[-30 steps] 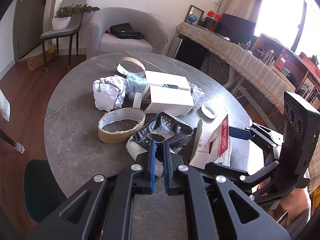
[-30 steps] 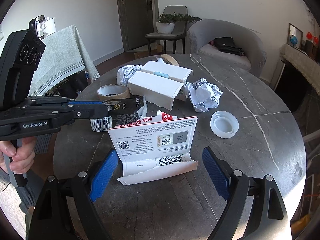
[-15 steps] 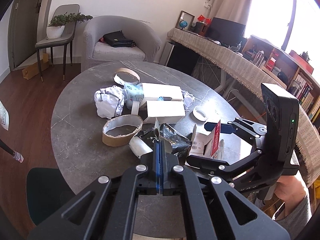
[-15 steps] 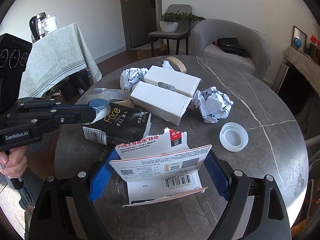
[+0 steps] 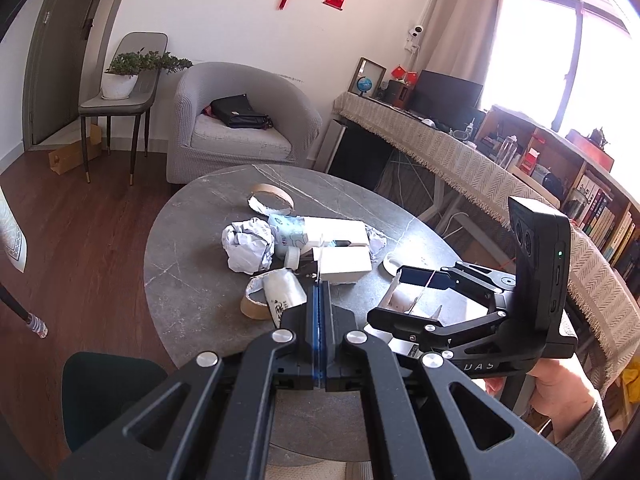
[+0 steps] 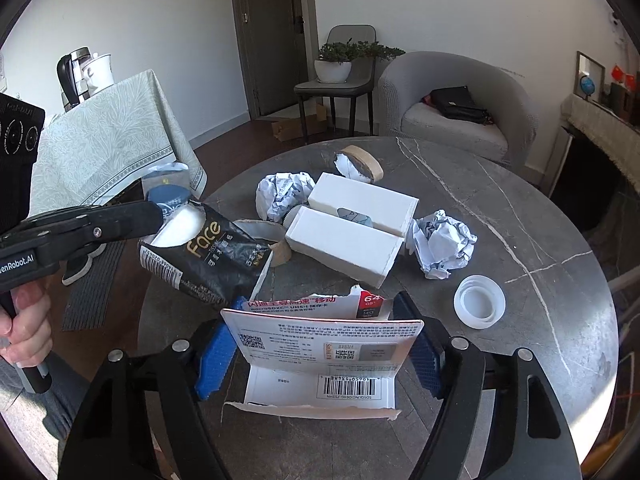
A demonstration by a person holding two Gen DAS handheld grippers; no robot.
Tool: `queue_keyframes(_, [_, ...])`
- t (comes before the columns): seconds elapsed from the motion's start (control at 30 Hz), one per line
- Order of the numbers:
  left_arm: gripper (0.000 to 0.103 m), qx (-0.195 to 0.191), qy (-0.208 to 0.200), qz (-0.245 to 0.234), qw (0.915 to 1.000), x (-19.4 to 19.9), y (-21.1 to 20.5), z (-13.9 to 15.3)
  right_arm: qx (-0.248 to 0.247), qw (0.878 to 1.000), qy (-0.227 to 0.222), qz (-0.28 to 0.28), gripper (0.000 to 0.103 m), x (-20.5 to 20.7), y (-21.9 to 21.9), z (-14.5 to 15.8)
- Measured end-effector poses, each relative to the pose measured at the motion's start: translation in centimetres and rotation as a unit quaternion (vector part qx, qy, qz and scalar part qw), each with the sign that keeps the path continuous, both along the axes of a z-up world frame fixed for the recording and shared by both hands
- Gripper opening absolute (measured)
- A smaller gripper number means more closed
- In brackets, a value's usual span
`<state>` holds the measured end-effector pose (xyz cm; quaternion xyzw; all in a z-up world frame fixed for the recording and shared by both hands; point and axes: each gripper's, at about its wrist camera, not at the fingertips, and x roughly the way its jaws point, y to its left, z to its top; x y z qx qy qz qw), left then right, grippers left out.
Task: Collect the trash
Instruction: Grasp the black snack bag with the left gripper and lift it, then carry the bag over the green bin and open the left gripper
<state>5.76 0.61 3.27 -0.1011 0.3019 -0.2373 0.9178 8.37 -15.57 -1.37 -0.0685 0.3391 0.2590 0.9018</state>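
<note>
My left gripper [image 5: 319, 300] is shut on a black "Face" wrapper [image 6: 208, 256] and holds it up over the table's left edge; in the right wrist view its fingers [image 6: 132, 216] pinch the wrapper's top. My right gripper [image 6: 326, 348] is closed on a torn white card package [image 6: 324, 356] with barcodes, lifted off the round grey table [image 6: 540, 264]; it also shows in the left wrist view [image 5: 412, 300]. On the table lie two crumpled paper balls [image 6: 442, 244] [image 6: 282, 194], two white boxes [image 6: 348, 244], cardboard tape rings [image 6: 360, 164] and a white lid [image 6: 479, 301].
A grey armchair [image 6: 452, 108] with a black bag stands beyond the table. A chair with a potted plant [image 6: 336, 64] is by the door. A cloth-covered side table [image 6: 100, 140] is at left. A long draped desk [image 5: 460, 148] runs along the right.
My left gripper closed on the black wrapper and lifted it off the table to the left. My right gripper closed in on the card package and raised it.
</note>
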Motion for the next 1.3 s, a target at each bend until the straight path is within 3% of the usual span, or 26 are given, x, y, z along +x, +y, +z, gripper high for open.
queue_keyframes(0.27, [0.001, -0.011, -0.023, 0.039, 0.9989, -0.6, 4.4, 1.0, 0.03, 0.999, -0.024, 0.026, 0.076, -0.4, 3.0, 1.9])
queue_keyframes(0.57, [0.001, -0.009, -0.03, 0.089, 0.9955, -1.1, 10.0, 1.4, 0.038, 0.997, -0.02, 0.062, 0.076, 0.3, 8.0, 1.9])
queue_keyframes(1.0, [0.001, 0.058, 0.057, 0.15, 0.9854, -0.7, 17.0, -3.7, 0.045, 0.993, -0.008, 0.11, 0.076, 1.1, 16.2, 1.3])
queue_keyframes(1.3, [0.001, 0.076, 0.104, 0.16, 0.9786, -0.7, 20.2, -7.2, 0.046, 0.989, 0.005, 0.137, 0.076, 1.3, 21.2, 0.7])
